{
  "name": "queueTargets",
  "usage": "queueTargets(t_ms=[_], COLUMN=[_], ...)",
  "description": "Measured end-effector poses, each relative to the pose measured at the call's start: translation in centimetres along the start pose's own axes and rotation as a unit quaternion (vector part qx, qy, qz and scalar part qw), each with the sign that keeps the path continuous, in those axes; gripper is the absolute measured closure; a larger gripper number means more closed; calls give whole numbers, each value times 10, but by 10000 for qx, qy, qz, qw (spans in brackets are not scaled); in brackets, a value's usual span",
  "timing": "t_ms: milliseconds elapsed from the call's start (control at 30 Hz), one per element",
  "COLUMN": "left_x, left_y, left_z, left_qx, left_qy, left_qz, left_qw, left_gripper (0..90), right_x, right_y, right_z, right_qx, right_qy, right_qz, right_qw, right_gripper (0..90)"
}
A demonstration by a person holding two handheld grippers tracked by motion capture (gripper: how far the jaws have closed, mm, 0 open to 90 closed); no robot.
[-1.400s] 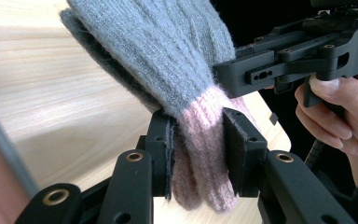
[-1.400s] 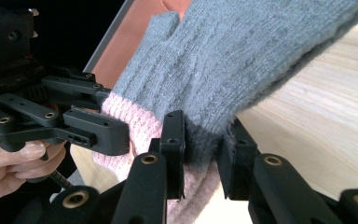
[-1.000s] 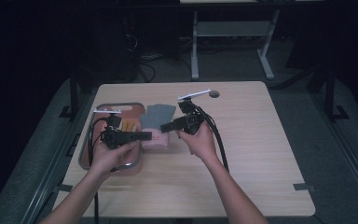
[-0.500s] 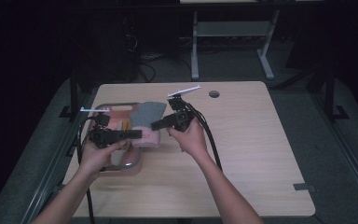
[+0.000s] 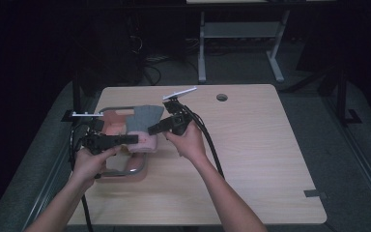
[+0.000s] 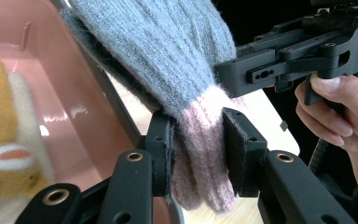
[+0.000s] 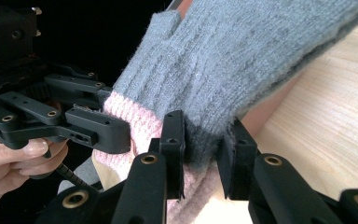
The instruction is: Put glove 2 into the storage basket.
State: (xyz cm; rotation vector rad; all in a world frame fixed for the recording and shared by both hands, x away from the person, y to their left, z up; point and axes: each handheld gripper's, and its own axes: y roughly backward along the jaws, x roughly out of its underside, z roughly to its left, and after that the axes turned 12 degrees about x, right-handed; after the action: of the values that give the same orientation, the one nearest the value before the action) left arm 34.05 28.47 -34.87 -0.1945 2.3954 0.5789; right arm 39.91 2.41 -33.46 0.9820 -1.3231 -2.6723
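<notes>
A: What was the setting?

B: A pale wooden table (image 5: 251,159) in a dark room, with a grey floor around it and a white-legged desk frame (image 5: 236,43) beyond the far edge.

A: And the jaws?

B: Both were clamped on one knitted glove (image 5: 142,128), grey with a pink cuff, held above the table's left edge. The left gripper (image 6: 198,156) pinched the pink cuff between its pads. The right gripper (image 7: 203,156) pinched the grey knit just above the cuff, right beside the left one.

A: Where was that in the high view?

B: The left gripper (image 5: 121,140) and right gripper (image 5: 162,126) met at the cuff, over the tray.

A: What else lay around?

B: A pink tray (image 5: 125,170) with a metal rim sat under the glove by the left edge. A yellow plush toy (image 6: 0,154) lay in it. Farther off, a round hole (image 5: 221,97) sat near the far edge.
</notes>
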Motion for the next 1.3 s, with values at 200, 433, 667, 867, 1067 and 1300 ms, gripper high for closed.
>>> queueTargets(t_ms=[200, 433, 667, 867, 1067, 1300], left_x=[2, 3, 4, 5, 8, 9], left_y=[6, 15, 28, 37, 42, 48], left_z=[2, 6, 13, 21, 29, 33], left_qx=[-73, -113, -201, -236, -233, -283], left_qy=[7, 26, 113, 209, 283, 310], left_qz=[-1, -49, -89, -147, -175, -184], left_qw=[10000, 9999, 9997, 9994, 9992, 9990], left_gripper=[654, 656, 667, 686, 695, 697], right_x=[-2, -6, -12, -16, -18, -20], right_y=[-8, -15, -27, -39, -48, -56], right_z=[3, 9, 17, 20, 22, 24], right_qx=[-47, -107, -167, -251, -283, -336], right_qy=[32, 47, 83, 64, 64, 35], right_qz=[37, 79, 125, 109, 162, 187], right_qw=[10000, 9999, 9997, 9996, 9994, 9993], right_gripper=[734, 732, 729, 723, 720, 703])
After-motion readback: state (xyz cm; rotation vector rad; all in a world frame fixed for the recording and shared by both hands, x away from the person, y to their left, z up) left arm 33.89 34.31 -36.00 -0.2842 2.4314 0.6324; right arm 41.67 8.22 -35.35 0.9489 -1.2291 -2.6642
